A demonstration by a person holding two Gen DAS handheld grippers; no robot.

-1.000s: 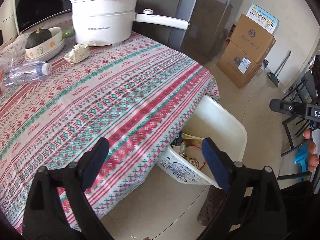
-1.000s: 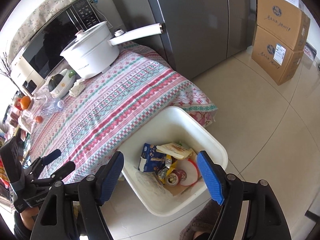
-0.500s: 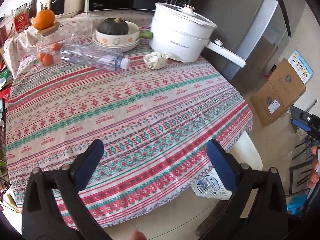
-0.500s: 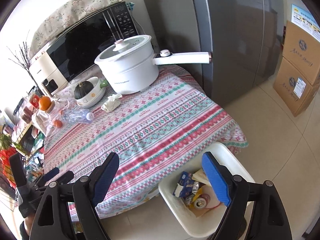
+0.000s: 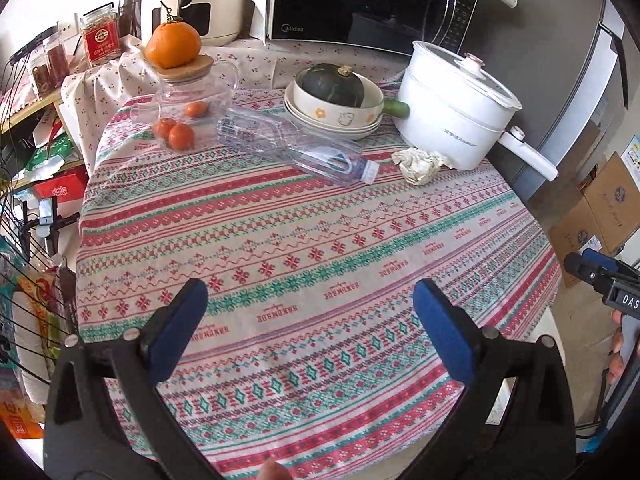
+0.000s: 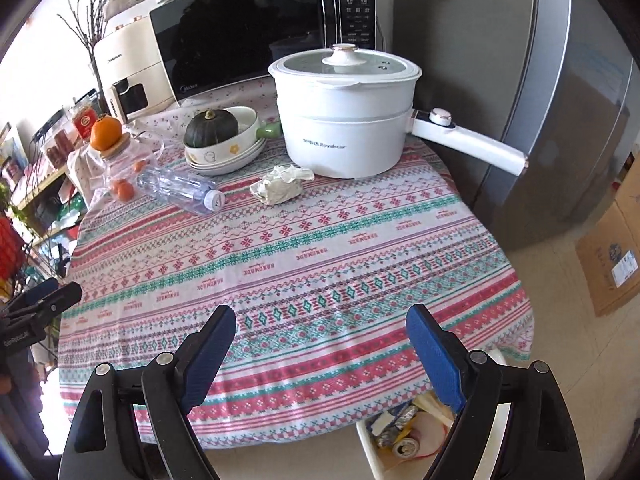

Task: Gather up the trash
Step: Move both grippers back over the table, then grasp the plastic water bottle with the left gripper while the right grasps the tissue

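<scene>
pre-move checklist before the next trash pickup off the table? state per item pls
1. Left gripper open and empty: ok.
2. Right gripper open and empty: ok.
3. Crumpled tissue lies free beside the white electric pot, nothing on top: ok.
4. Plastic bottle lies on its side, cap toward the tissue, body next to the glass jar: ok, tight.
5. Trash bin reachable: cannot tell, only partly visible past the table edge.

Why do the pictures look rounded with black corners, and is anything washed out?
Both views are fisheye, so straight edges bow: the fridge curves in the right wrist view. Daylight blows out that view's upper left; the microwave door reflects glare in the left wrist view.
</scene>
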